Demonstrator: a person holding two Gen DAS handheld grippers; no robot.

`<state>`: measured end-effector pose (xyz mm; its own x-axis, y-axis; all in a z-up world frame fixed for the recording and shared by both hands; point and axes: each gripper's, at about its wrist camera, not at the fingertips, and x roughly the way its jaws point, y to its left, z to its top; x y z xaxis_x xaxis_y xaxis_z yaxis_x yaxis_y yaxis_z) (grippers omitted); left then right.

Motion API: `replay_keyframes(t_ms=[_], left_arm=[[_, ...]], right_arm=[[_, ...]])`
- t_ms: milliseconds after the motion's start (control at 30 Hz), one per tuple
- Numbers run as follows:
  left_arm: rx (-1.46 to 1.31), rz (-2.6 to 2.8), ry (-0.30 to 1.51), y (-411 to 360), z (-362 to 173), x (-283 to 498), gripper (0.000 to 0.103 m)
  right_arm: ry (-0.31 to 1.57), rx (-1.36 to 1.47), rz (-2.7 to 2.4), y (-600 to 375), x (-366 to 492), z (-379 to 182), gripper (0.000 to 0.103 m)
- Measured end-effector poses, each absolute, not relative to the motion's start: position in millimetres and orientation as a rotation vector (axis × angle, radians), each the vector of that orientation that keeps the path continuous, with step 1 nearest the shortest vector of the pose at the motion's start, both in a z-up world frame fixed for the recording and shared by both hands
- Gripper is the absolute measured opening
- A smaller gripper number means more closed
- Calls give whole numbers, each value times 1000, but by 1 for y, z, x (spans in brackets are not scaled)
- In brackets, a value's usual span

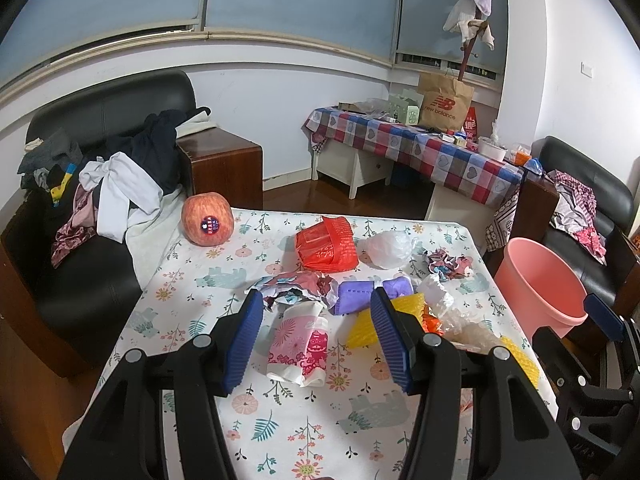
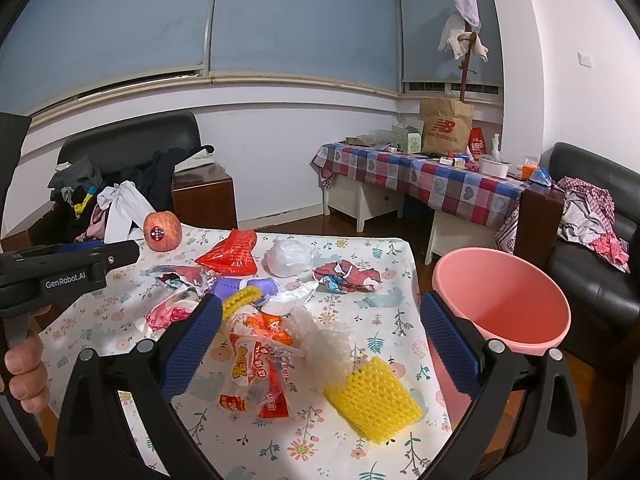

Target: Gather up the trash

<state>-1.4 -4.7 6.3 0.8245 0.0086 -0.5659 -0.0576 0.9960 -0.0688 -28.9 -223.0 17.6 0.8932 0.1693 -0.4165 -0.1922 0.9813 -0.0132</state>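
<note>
Here the surface (image 2: pixel 360 436), under a floral cloth, is the largest thing, and everything else is placed from the pink bucket (image 2: pixel 504 300) standing off its right edge. Nearest the bucket lies a yellow foam net (image 2: pixel 374 400), with clear bubble wrap (image 2: pixel 320 340) and an orange snack wrapper (image 2: pixel 256 376) just beyond it. Farther from the bucket sit a purple packet (image 1: pixel 374 292), a pink printed bag (image 1: pixel 302 344), a red plastic bag (image 1: pixel 326 248), a white crumpled bag (image 1: pixel 386 248) and crumpled printed paper (image 2: pixel 348 276). Farthest from it is an apple (image 1: pixel 207 219), probably not trash.

The right gripper (image 2: pixel 320 344) is spread wide and empty, hovering over the wrapper and bubble wrap. The left gripper (image 1: pixel 316 336) is likewise wide and empty, straddling the pink printed bag.

All this litter looks very light, soft and crushable; film wrappers may slip, so pinching a bunched fold or crumpled ridge seems safest. The foam net should compress; take it across its middle.
</note>
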Motion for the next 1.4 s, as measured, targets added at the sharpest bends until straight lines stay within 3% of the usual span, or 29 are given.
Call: replay_keyframes(t_ms=[1400], left_arm=[[-83, 29, 595, -8, 13, -2, 56]], right_arm=[[419, -28, 166, -238, -28, 20, 100]])
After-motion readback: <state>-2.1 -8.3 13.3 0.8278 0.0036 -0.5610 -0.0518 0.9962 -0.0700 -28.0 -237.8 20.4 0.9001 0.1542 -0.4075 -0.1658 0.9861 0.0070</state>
